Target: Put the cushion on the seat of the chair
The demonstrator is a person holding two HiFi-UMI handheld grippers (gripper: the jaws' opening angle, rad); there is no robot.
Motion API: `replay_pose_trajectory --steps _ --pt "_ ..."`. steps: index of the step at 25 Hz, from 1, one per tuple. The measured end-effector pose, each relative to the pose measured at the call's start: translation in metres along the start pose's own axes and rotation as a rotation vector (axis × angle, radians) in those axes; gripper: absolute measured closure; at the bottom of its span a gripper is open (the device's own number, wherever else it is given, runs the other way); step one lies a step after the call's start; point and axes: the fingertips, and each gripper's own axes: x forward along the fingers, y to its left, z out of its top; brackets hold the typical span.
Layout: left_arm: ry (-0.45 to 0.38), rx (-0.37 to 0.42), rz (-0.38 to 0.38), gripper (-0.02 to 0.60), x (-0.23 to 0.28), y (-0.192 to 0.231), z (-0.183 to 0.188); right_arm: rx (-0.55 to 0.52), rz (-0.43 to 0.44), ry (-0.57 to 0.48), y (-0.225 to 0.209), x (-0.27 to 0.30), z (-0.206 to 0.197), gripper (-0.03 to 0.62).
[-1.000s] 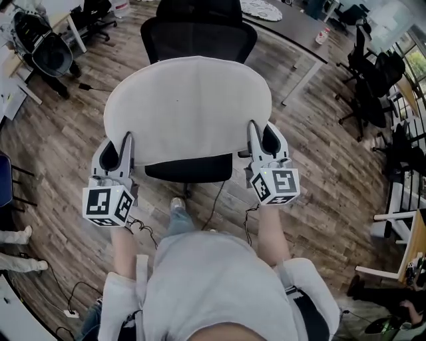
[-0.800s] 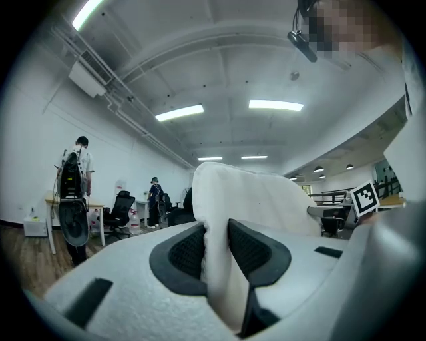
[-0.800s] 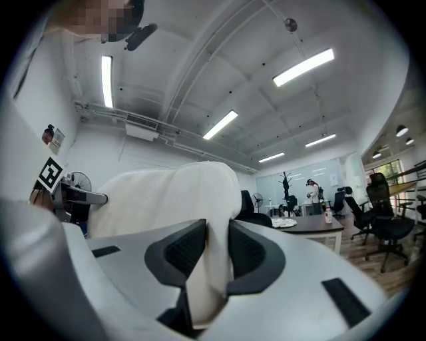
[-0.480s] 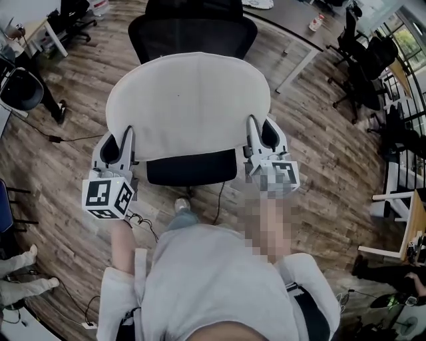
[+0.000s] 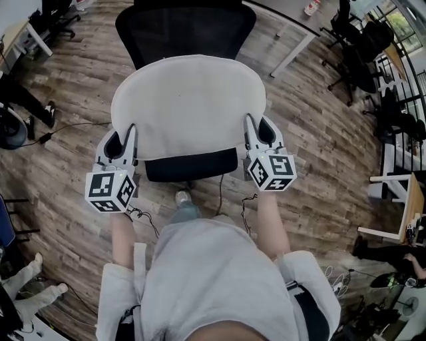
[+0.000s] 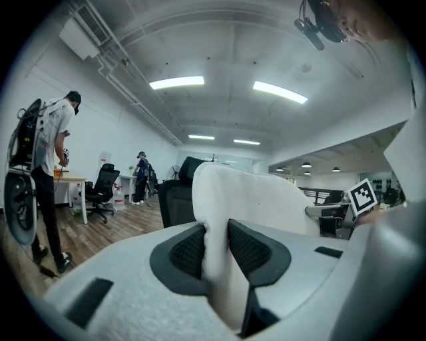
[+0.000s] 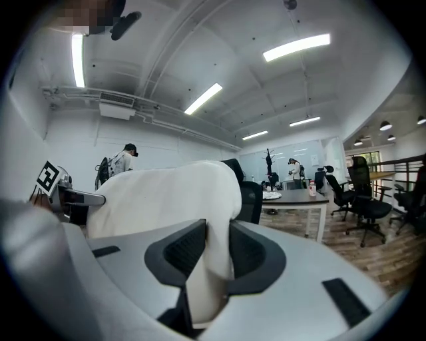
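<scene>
The floor (image 5: 319, 166) is made of brown wood boards. Far off on the right stands a dark table (image 5: 286, 16) with white legs. Black office chairs (image 5: 349, 40) sit near it, further right. On the far left there is a small desk (image 6: 70, 178) with a black chair (image 6: 103, 190) beside it. The walls (image 6: 93, 126) are white. Long bright lights (image 6: 176, 82) shine on the white ceiling (image 6: 226, 40).

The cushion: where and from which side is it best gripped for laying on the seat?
Grip the cushion at both near corners, from the near side, as the left claw and right claw do: wide, thin, soft, it likely sags from one grip.
</scene>
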Motion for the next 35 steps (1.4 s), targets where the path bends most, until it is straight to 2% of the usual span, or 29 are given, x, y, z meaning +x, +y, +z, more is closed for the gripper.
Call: replay_pose_trajectory --steps 16,22,35 --pt "0.197 -0.122 -0.038 0.503 0.055 0.022 -0.092 0.053 -0.066 0.219 -0.018 0.040 -0.090 0.508" --pt "0.282 -0.175 -0.025 0.503 0.068 0.032 -0.136 0.065 -0.069 0.307 -0.019 0.054 -0.130 0.508" --pt "0.407 -0.230 -0.011 0.503 0.086 0.047 -0.211 0.108 -0.084 0.442 -0.023 0.070 -0.207 0.508"
